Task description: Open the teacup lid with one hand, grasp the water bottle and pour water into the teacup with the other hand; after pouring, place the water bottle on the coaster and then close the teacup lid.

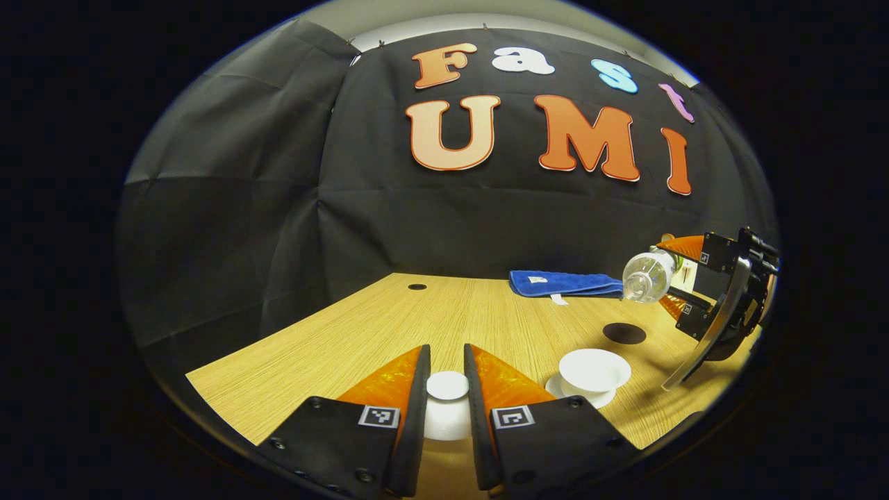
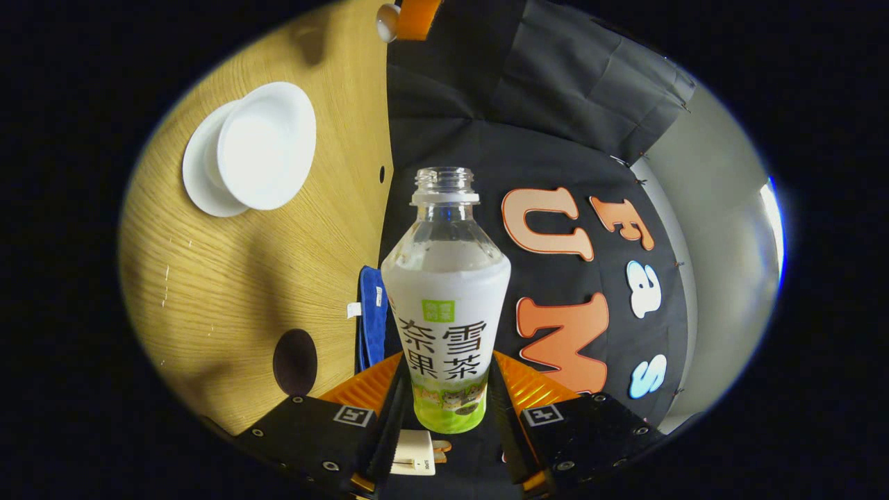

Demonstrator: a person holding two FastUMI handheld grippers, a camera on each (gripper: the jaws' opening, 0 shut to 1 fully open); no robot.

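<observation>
Between my left gripper's [image 1: 446, 389] two fingers sits the white teacup lid [image 1: 446, 399]; the fingers are nearly closed and press on its small round knob from both sides, so I hold the lid lifted off the cup. Under the lid and ahead of this gripper runs the wooden table [image 1: 347, 333], and far ahead, a little to the left, there is a small dark hole [image 1: 417, 286] in its top. Further to the right, at the back edge, lies a folded blue towel [image 1: 564, 283]. To the right of my left gripper and just ahead of it stands the white teacup [image 1: 594, 369] on its white saucer [image 1: 555, 386], uncovered. Beyond the cup I see the round dark coaster [image 1: 624, 333], flat on the table with nothing on it. Above the coaster, at the far right of the left gripper view, my right gripper [image 1: 670, 278] holds the water bottle [image 1: 646, 278] lying sideways in the air, its open mouth turned toward the cup side.

In the right gripper view, the teacup [image 2: 267, 144] and saucer [image 2: 198, 170] are far ahead to the left of my right gripper [image 2: 448, 403], and the coaster [image 2: 294, 361] is close on its left, with the blue towel [image 2: 371, 316] just beside the bottle. The water bottle [image 2: 446, 305] stands straight between the fingers, which press on its lower part from both sides. It has no cap, and the clear neck above the white label is visible. Whether water is running out, I cannot tell.
</observation>
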